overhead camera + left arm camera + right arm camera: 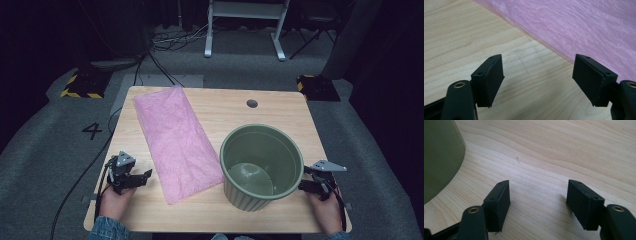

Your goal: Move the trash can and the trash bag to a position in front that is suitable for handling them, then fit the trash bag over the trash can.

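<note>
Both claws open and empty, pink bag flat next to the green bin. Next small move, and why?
Probably ease the left claw toward the near edge of the pink bag to pinch it. Its jaws stand open on bare table, with the bag's edge just ahead; the green bin stands unlined beside the right claw.

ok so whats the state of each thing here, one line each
pink bag: lying flat and crinkled on the table, not held
green bin: upright, open top, nothing inside
left gripper: jaws open, nothing between them, just short of the bag's edge
right gripper: jaws open over bare wood, beside the bin, nothing held
table: light wood
</note>
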Motion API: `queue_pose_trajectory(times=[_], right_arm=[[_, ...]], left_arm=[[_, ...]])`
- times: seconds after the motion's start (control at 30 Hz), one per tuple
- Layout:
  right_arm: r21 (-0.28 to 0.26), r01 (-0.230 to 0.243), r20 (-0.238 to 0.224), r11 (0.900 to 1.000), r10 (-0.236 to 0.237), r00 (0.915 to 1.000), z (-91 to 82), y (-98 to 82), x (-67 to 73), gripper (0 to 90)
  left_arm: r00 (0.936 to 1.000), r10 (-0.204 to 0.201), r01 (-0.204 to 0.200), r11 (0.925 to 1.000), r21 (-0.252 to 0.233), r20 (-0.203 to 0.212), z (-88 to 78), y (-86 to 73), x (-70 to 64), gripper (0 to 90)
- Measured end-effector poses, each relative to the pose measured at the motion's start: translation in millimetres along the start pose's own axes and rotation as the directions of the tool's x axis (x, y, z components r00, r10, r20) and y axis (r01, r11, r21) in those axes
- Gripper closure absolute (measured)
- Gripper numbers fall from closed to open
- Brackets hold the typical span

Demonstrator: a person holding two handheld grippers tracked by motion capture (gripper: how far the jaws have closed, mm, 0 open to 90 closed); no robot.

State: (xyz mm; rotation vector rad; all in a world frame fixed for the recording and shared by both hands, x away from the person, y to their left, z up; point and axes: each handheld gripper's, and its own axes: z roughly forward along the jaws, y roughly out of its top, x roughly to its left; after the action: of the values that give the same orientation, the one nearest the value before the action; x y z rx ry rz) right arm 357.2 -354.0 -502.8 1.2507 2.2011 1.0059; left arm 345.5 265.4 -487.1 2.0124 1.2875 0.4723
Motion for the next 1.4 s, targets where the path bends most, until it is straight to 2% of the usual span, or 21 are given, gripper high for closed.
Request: queue_pose_trajectory(times=[0.13,0.23,0.37,0.43,0.57,0.7,0.8,0.87,0.97,1.03,1.07,1.13,1.23,1.37,1.4], right_arm=[[-0.001,-0.001,0.002,1.0,0.001,1.0,0.1,0.0,0.0,35.3],[-0.002,-0.002,0.006,1.0,0.002,1.0,0.1,-0.1,0.6,35.4],[-0.003,-0.004,0.004,1.0,0.004,1.0,1.2,0.8,6.8,35.5],[-0.003,0.005,-0.005,1.0,-0.005,1.0,2.4,1.8,9.3,35.5],[-0.002,0.005,-0.007,1.0,-0.005,1.0,2.6,2.0,9.6,35.6],[-0.003,0.007,-0.007,1.0,-0.007,1.0,2.6,1.9,9.4,35.5],[-0.003,0.006,-0.008,1.0,-0.006,0.9999,2.6,1.9,9.4,35.5],[-0.003,0.006,-0.008,1.0,-0.006,0.9999,2.6,1.9,9.4,35.5],[-0.003,0.006,-0.008,1.0,-0.006,0.9999,2.6,1.9,9.4,35.5],[-0.003,0.006,-0.008,1.0,-0.006,0.9999,2.6,1.9,9.4,35.5],[-0.003,0.006,-0.008,1.0,-0.006,0.9999,2.6,1.9,9.3,35.5],[-0.002,0.006,-0.008,1.0,-0.006,0.9999,2.6,2.0,9.4,35.4],[-0.002,0.007,-0.008,1.0,-0.007,0.9999,2.6,2.0,9.4,35.4],[-0.002,0.006,-0.009,1.0,-0.006,0.9999,2.7,2.1,9.5,35.4],[-0.002,0.006,-0.009,1.0,-0.006,0.9999,2.8,2.1,9.6,35.4]], left_arm=[[0.9989,0.028,-0.027,0.9988,0.042,-0.038,4.3,11.4,-2.7,25.8],[0.9986,0.025,-0.024,0.9991,0.035,-0.046,6.5,19.4,-2.2,25.7],[0.9988,0.0,0.001,0.9998,0.021,-0.048,11.2,27.3,2.3,25.3],[0.9968,-0.045,0.047,0.9987,0.023,-0.066,15.6,31.0,6.8,26.3],[0.994,-0.086,0.087,0.9961,0.018,-0.068,24.3,39.6,17.4,25.4],[0.9913,-0.093,0.097,0.9943,0.043,-0.094,37.9,47.7,26.3,23.2],[0.9906,-0.107,0.114,0.9905,0.078,-0.085,49.1,52.8,31.5,21.9],[0.9905,-0.101,0.108,0.9914,0.074,-0.093,54.7,55.5,32.5,21.2],[0.9908,-0.099,0.109,0.9884,0.106,-0.092,65.1,59.3,33.5,19.2],[0.9915,-0.079,0.09,0.9901,0.108,-0.104,69.7,62.5,30.8,18.4],[0.9925,-0.071,0.081,0.991,0.106,-0.099,71.9,64.2,29.1,18.4],[0.9915,-0.052,0.065,0.9925,0.104,-0.12,76.5,66.5,25.6,18.8],[0.9909,-0.053,0.066,0.9923,0.105,-0.124,82.9,71.7,24.8,15.4],[0.9917,-0.05,0.061,0.9939,0.091,-0.118,89.6,76.4,21.6,15.1],[0.9932,-0.038,0.048,0.9949,0.089,-0.11,91.4,77.6,20.7,15.1]])
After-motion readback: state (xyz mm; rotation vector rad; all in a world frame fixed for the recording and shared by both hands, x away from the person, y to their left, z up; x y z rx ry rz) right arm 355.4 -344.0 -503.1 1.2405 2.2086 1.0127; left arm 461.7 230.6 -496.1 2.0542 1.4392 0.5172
